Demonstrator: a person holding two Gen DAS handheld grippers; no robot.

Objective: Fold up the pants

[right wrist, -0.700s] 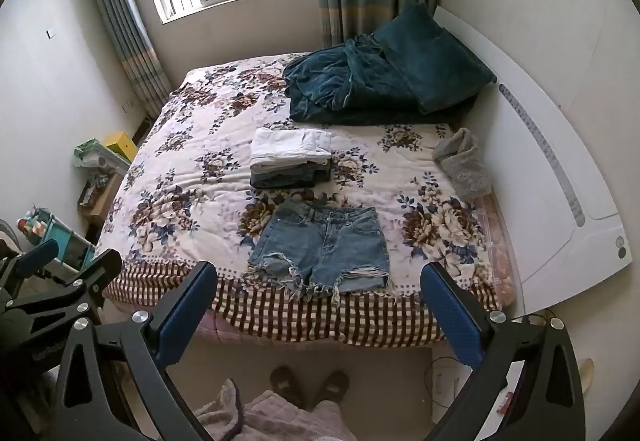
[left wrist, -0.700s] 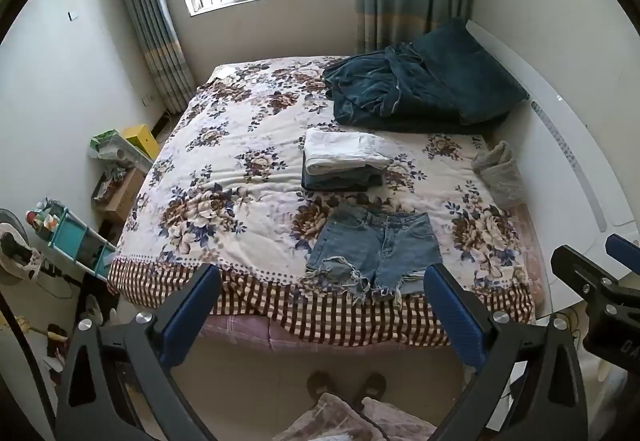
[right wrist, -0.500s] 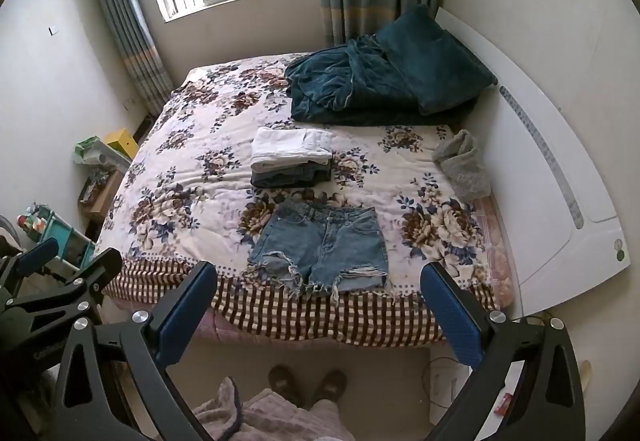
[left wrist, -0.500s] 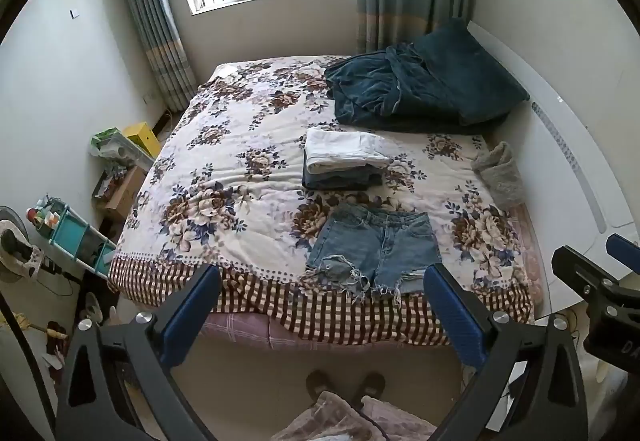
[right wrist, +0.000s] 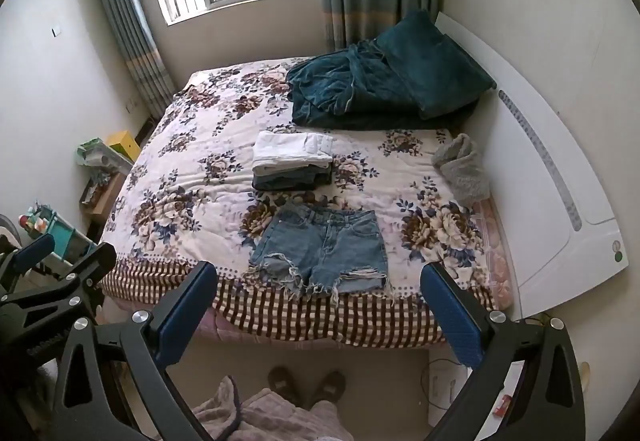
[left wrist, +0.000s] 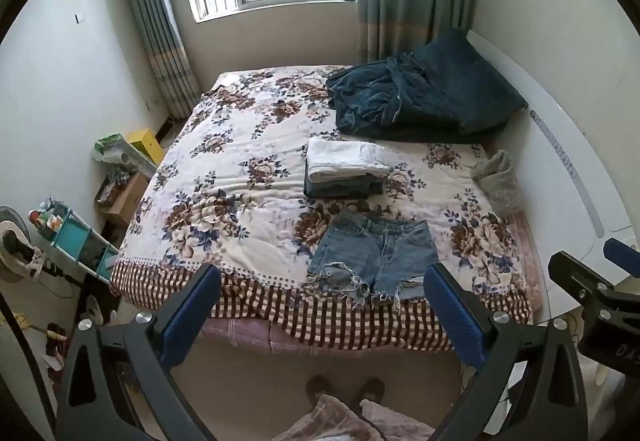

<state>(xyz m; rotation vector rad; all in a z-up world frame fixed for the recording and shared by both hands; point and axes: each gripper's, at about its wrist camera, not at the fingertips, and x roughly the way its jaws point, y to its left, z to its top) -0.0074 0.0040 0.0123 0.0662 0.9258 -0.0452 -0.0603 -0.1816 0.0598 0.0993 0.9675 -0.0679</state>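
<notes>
The frayed light-blue denim shorts [right wrist: 320, 253] lie flat mid-frame, waistband uppermost, beyond both released claws, nearer the right claw [right wrist: 318, 293] than the left claw [left wrist: 320, 295].

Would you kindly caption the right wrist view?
Open right gripper above denim shorts spread flat on floral bed.

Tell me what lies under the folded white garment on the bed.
The folded white garment tops a stack of darker folded clothes, grey and dark blue at the edges. How many pieces, and what they are, stays hidden.
</notes>
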